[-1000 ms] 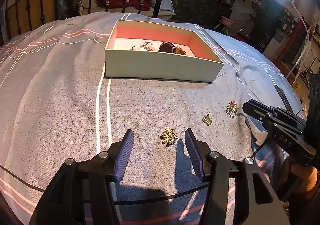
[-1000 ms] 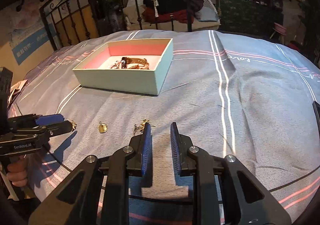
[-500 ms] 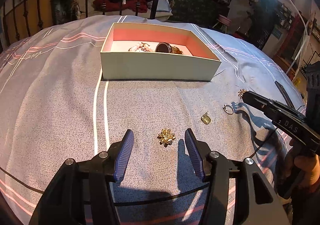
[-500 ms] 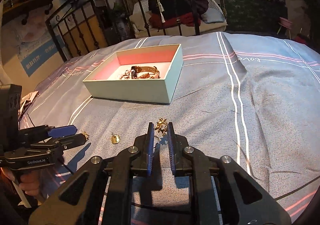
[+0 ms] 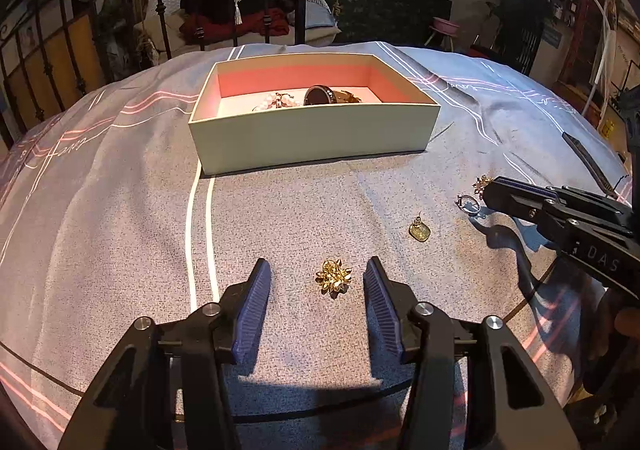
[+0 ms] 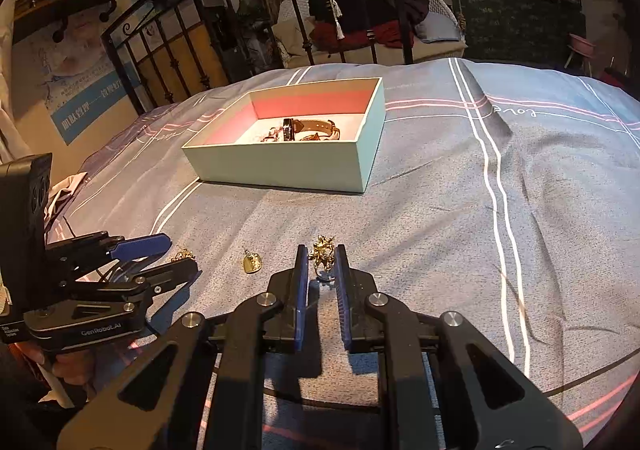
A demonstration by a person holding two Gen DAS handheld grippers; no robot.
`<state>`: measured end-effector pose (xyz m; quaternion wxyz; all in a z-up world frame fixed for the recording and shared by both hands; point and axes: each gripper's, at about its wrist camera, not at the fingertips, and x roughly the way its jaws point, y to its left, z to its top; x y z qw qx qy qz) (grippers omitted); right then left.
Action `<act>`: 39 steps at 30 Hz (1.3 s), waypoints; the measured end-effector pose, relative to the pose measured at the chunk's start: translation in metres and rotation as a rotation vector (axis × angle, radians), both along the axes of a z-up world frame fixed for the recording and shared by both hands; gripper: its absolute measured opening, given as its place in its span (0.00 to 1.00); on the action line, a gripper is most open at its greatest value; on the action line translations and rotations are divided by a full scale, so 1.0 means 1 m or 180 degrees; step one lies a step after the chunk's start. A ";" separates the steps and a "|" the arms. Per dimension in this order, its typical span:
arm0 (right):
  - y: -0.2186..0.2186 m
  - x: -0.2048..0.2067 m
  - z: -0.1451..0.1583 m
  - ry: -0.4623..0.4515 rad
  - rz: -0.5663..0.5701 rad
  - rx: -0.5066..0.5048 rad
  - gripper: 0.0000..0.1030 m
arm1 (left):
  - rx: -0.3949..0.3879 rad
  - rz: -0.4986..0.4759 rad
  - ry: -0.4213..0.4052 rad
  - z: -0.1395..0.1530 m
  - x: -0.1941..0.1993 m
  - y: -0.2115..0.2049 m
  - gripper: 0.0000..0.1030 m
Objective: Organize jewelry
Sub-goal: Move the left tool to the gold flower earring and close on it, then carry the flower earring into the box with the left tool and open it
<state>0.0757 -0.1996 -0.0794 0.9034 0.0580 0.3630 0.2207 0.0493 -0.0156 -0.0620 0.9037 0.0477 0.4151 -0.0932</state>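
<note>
Here, a grey woven bedspread (image 5: 120, 234) with thin white and pink stripes. On it sits a shallow rectangular cardboard box (image 5: 312, 134), pale mint outside, coral-pink lining. Inside the box: a watch (image 6: 296, 128) with dark face and tan strap, beside a pale beaded piece (image 5: 276, 101).

Left gripper (image 5: 318, 282): ribbed blue pads spread wide, black angular frame. A spiky gold flower brooch (image 5: 333, 276), many small metallic petals, lies flat on the cloth between the pads, touching neither.

Right gripper (image 6: 322, 260): jaws drawn narrow around a gold ring (image 6: 323, 255) with a clustered, leafy ornament on top and a thin silvery band below. The ornament sits at the fingertips; the pads appear to touch it on both sides. In the left wrist view the ring's band (image 5: 468, 204) shows just off the gripper's tip, near the cloth; whether it rests on the fabric, cannot tell.

Between the two grippers a small flat gold pendant (image 5: 419, 231), rounded-square, smooth, with a tiny loop, lies alone on the bedspread.

Black wrought-iron bed rail (image 6: 224, 38) behind the box.
</note>
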 end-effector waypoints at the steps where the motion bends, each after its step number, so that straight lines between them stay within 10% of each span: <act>1: 0.001 -0.001 0.000 0.0000 0.0012 0.0002 0.14 | 0.0078 -0.0003 -0.0017 -0.001 0.001 -0.003 0.33; 4: 0.004 -0.002 0.000 -0.0003 0.0038 -0.0006 0.14 | 0.0125 -0.0072 -0.0005 -0.001 0.002 -0.007 0.17; 39: 0.033 -0.004 0.024 -0.0299 0.0284 -0.0106 0.14 | -0.0220 0.0147 -0.0116 0.030 0.020 0.010 0.17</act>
